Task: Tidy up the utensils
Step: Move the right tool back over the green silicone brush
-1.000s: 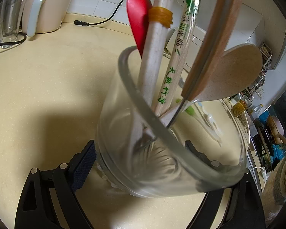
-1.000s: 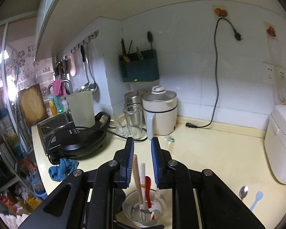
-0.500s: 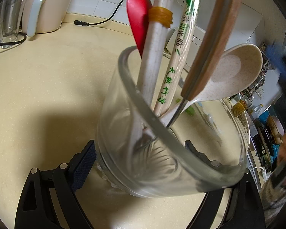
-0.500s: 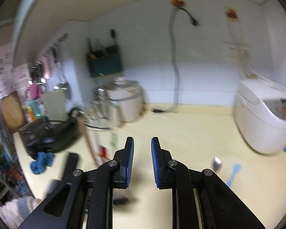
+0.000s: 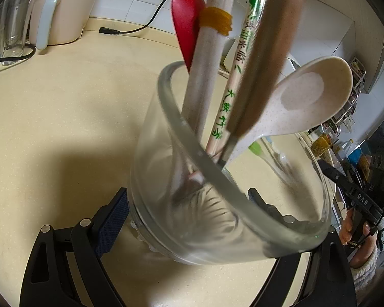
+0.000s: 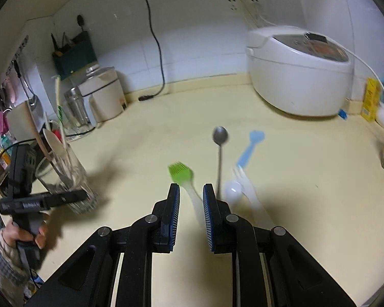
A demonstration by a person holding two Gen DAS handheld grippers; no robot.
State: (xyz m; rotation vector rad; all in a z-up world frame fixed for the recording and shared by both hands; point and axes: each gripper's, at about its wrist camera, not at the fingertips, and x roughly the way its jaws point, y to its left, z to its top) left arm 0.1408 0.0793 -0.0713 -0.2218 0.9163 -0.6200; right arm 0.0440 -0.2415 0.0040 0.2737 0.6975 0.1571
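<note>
My left gripper is shut on a clear glass that stands on the counter and holds a red spoon, a beige spoon, wrapped chopsticks and a wooden-handled utensil. The glass also shows in the right wrist view. My right gripper is open and empty, just above the handle of a green silicone brush. Beside the brush lie a metal spoon, a blue spoon, a white spoon and a white fork.
A white rice cooker stands at the back right. A beige kettle and glass jars stand at the back left, with a black power cord hanging from the wall. Bottles line the right edge.
My right gripper has swung from above the glass to the right and down, over the loose utensils on the counter. My left gripper still holds the glass in place.
</note>
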